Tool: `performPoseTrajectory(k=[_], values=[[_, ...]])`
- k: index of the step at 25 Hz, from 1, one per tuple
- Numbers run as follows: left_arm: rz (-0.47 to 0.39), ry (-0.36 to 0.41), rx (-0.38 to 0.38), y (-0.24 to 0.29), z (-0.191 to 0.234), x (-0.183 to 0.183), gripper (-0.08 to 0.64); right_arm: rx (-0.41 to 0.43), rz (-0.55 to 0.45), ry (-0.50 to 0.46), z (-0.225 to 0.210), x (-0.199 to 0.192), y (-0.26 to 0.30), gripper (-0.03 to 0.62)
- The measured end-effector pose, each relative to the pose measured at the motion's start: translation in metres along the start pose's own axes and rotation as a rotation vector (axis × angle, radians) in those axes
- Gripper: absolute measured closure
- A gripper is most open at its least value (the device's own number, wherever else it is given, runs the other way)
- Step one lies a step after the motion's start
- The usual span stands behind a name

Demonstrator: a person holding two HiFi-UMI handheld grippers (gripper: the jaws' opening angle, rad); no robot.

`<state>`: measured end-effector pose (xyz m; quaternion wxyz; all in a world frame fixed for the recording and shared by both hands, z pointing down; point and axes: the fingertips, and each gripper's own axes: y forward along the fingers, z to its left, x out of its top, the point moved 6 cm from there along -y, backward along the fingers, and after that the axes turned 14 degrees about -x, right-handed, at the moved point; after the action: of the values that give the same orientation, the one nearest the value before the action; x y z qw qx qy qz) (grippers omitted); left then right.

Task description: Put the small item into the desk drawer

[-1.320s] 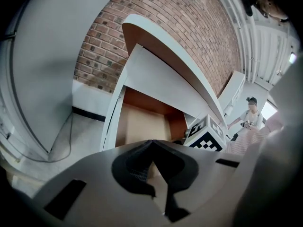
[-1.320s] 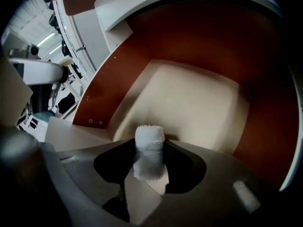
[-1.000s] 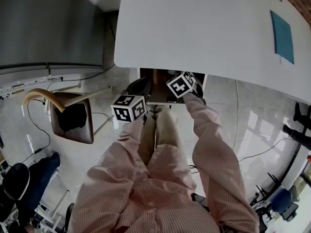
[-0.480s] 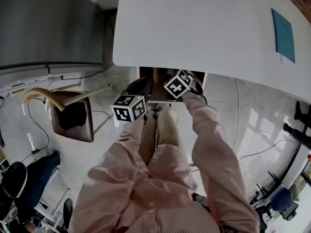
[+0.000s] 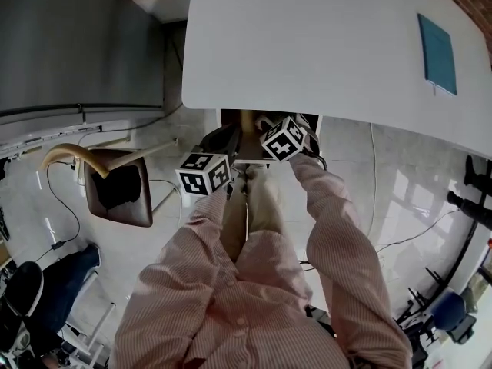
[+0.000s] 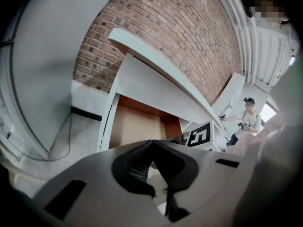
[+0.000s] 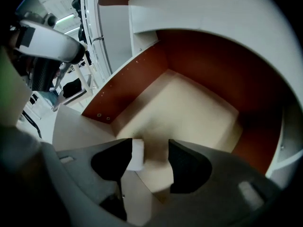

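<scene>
Between the pads of the right gripper, over the open desk drawer, sits the small item: a white, smooth-faced block with squared edges. It lies flush against one dark pad, on the left of the right gripper view. A clear gap separates it from the opposite pad, so the jaws stand apart and are not clamped on it. Whether the block rests on the drawer floor cannot be told.

Drawer noted as a box of board. Its floor is pale, matt and cream-coloured, its inner walls are reddish-brown, and two small round holes show near the top of one wall. Its outer faces are white. In the head view it projects from under the near edge of the desk top, a broad, smooth white slab with rounded corners. A flat teal rectangle lies on the far right of that slab, well apart from the drawer.

Left gripper is held just beside the drawer, on its left. Its ribbed black pads are pressed together with nothing between them. Behind it stands a rough red brick wall.

Both arms are in pink striped sleeves. A chair with a dark brown seat and curved pale wooden back stands on the glossy tiled floor to the left.
</scene>
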<state>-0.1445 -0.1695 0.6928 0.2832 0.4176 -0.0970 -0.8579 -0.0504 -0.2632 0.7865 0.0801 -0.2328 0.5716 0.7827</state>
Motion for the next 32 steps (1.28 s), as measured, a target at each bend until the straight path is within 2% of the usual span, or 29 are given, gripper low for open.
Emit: performPoseTrajectory(k=[7,12,18,24,32], values=[[0.018,0.007,-0.024,-0.019,-0.024,0.012,0.559,0.002,-0.028,0.076,0.001,0.005,-0.047,0.394],[0.03,0.017,-0.05,-0.032,-0.043,0.019,0.558,-0.033,-0.075,0.127,-0.001,0.01,-0.087,0.506],[0.01,0.051,-0.076,-0.048,-0.06,0.038,0.559,-0.072,-0.146,0.195,-0.01,0.026,-0.129,0.574],[0.0,0.106,-0.11,-0.063,-0.081,0.057,0.559,-0.058,-0.233,0.297,-0.017,0.044,-0.173,0.584],[-0.111,0.187,-0.154,-0.087,-0.108,0.103,0.559,-0.031,-0.363,0.421,-0.033,0.069,-0.233,0.584]])
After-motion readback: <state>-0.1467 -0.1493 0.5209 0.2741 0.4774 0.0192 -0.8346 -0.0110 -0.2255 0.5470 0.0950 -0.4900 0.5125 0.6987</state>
